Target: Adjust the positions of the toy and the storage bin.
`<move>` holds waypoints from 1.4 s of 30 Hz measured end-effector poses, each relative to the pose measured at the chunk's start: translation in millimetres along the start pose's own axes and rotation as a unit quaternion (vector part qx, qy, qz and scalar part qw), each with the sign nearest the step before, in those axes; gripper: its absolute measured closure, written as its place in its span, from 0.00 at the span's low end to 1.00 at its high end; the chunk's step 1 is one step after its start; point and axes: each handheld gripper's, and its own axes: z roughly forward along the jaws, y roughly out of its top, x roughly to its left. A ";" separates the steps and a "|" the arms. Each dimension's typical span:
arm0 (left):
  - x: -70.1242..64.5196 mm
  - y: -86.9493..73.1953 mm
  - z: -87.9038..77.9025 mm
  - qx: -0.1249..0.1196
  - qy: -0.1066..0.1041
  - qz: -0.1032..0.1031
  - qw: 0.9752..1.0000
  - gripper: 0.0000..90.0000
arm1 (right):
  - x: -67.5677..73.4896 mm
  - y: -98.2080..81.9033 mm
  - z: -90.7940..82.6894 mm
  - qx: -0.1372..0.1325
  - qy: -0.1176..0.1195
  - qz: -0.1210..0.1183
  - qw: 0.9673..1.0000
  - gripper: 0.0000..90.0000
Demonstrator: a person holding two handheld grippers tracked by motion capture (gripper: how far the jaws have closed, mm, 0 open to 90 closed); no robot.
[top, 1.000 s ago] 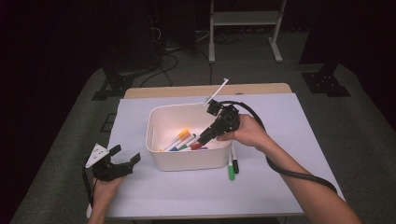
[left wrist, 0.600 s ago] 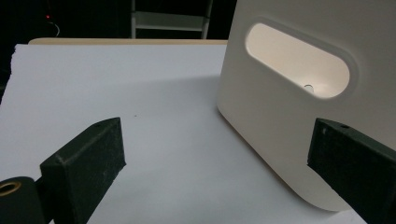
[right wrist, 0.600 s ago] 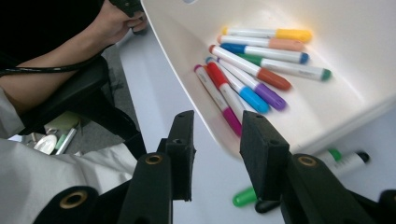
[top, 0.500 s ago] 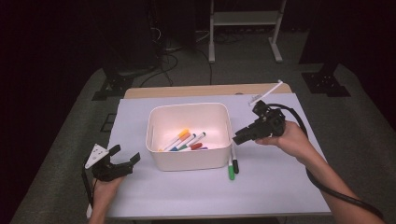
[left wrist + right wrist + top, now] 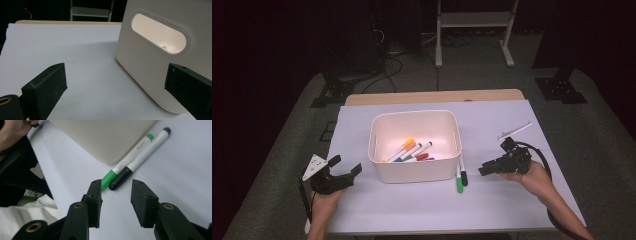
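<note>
A white bin (image 5: 414, 172) stands mid-table with several coloured markers (image 5: 409, 150) inside. Just off its front right corner lie a green-capped marker (image 5: 459, 184) and a black-capped marker (image 5: 464, 177), side by side. My right gripper (image 5: 484, 170) hovers low to their right and points at them. Its jaws have just been opening and nothing is between them. In the right gripper view the green marker (image 5: 125, 162) and black marker (image 5: 140, 157) lie just beyond the right gripper (image 5: 116, 188). My left gripper (image 5: 346, 165) rests open at the front left, facing the bin's handle wall (image 5: 150, 75).
A white sheet (image 5: 512, 210) covers the table, with a wooden strip (image 5: 432, 96) along the back edge. Free surface lies in front of the bin and to the right. A metal stand (image 5: 472, 30) and cables sit on the floor behind.
My right gripper left the bin, swung right and came down beside the two markers on the table, its jaws wider apart. The left gripper stayed put.
</note>
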 end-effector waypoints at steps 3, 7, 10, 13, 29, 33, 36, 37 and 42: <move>0.0 -0.2 0.6 -0.002 -0.001 -0.002 1.000 0.03 | -1.9 -6.0 13.5 -0.007 -0.002 0.014 1.000 0.62; -0.3 0.0 0.4 -0.002 -0.002 -0.003 1.000 0.03 | -0.7 -7.0 26.3 -0.015 -0.013 0.023 1.000 0.58; -0.1 -0.1 0.6 -0.001 -0.002 -0.003 1.000 0.03 | 0.1 -6.8 33.1 -0.023 -0.025 0.027 0.999 0.57; -0.3 -0.2 0.9 0.000 -0.003 -0.001 1.000 0.03 | 0.8 -5.3 40.7 -0.031 -0.036 0.031 0.998 0.57; 0.3 -0.2 1.0 0.002 -0.003 -0.001 1.000 0.03 | 3.3 5.8 70.2 -0.027 -0.085 0.022 0.996 0.57; 0.2 -0.1 0.7 0.002 -0.002 -0.001 1.000 0.03 | 2.9 5.0 76.1 -0.021 -0.106 0.014 0.994 0.59; 0.0 -0.1 0.6 0.001 -0.003 -0.003 1.000 0.03 | 2.4 3.0 75.6 -0.018 -0.115 0.010 0.993 0.62; -0.1 -0.1 0.4 0.001 -0.003 -0.003 1.000 0.03 | 2.3 2.2 74.2 -0.016 -0.120 0.012 0.993 0.62; -0.4 -0.2 1.2 0.002 -0.004 -0.001 1.000 0.03 | -3.8 -3.1 59.1 -0.015 -0.157 0.017 0.987 0.61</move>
